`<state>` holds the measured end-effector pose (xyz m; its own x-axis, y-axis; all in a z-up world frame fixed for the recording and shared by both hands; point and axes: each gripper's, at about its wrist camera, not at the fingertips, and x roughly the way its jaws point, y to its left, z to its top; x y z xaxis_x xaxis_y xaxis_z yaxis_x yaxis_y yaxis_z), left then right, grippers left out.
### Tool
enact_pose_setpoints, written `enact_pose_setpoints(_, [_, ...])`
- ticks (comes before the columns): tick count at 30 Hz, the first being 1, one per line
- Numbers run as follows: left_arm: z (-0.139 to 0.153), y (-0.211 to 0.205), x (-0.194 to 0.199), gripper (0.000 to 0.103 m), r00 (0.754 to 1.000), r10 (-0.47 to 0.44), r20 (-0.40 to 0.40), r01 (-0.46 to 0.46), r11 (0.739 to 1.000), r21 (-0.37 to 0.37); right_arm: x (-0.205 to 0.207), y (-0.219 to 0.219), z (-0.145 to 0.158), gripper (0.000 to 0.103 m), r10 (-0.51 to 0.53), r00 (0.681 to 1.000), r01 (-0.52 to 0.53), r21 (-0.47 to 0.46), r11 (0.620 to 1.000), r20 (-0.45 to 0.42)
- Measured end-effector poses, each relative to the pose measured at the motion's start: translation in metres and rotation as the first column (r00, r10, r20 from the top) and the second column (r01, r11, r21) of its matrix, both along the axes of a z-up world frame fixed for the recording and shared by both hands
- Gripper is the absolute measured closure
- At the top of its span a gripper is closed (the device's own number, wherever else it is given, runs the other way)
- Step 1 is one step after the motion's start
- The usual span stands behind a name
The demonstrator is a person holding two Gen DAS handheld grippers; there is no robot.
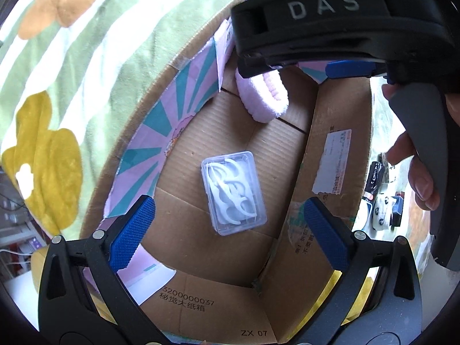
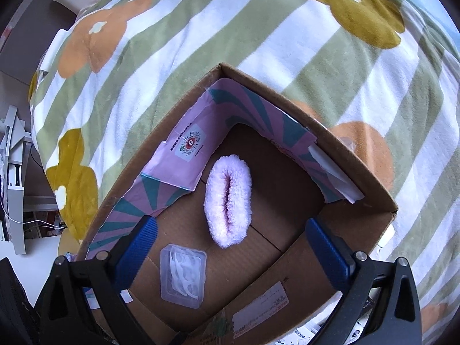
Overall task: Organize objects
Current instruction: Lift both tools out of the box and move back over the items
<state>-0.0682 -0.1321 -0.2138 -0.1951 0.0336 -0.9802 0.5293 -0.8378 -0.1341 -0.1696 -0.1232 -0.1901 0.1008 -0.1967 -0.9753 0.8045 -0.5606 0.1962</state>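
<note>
An open cardboard box (image 1: 330, 210) (image 2: 356, 215) stands on a bed. On its floor lies a clear plastic case of white floss picks (image 1: 233, 192) (image 2: 184, 276) and a fluffy pink fabric ring (image 1: 263, 100) (image 2: 228, 201). My left gripper (image 1: 230, 233) is open and empty above the floss case. My right gripper (image 2: 230, 256) is open and empty above the box, over the pink ring; it shows in the left wrist view (image 1: 316, 72) at the top, partly hiding the ring.
A green-and-white striped blanket with yellow and orange flowers (image 1: 72, 72) (image 2: 258, 28) surrounds the box. Pink and teal paper (image 1: 172, 95) (image 2: 250, 106) lines two box walls. Small items (image 1: 382, 201) lie outside the box at the right. White furniture (image 2: 14, 172) stands at the left.
</note>
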Motion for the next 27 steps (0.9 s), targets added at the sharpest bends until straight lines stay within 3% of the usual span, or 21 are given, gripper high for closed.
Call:
enact_pose_setpoints(5, [0.010, 0.002, -0.003, 0.000, 1.000, -0.012, -0.028, 0.012, 1.000, -0.014, 0.007, 0.012, 0.026, 0.001, -0.011, 0.999, 0.011, -0.018, 1.000, -0.030])
enact_pose_setpoints(12, [0.051, 0.006, 0.002, 0.000, 0.993, -0.079, -0.083, 0.074, 0.995, -0.062, 0.029, 0.036, 0.086, 0.001, -0.045, 0.994, 0.036, -0.082, 0.996, -0.101])
enact_pose_setpoints(18, [0.095, 0.006, 0.041, 0.000, 0.978, -0.162, -0.129, 0.150, 0.984, -0.099, 0.050, 0.071, 0.141, 0.001, -0.138, 0.975, 0.112, -0.148, 0.983, -0.176])
enact_pose_setpoints(23, [0.155, 0.014, 0.057, 0.000, 0.953, -0.250, -0.169, 0.222, 0.961, -0.166, 0.063, 0.118, 0.177, 0.001, -0.283, 0.937, 0.241, -0.207, 0.948, -0.206])
enact_pose_setpoints(27, [0.184, 0.024, 0.060, 0.000, 0.928, -0.303, -0.217, 0.265, 0.946, -0.186, 0.074, 0.166, 0.195, 0.001, -0.424, 0.873, 0.371, -0.236, 0.898, -0.242])
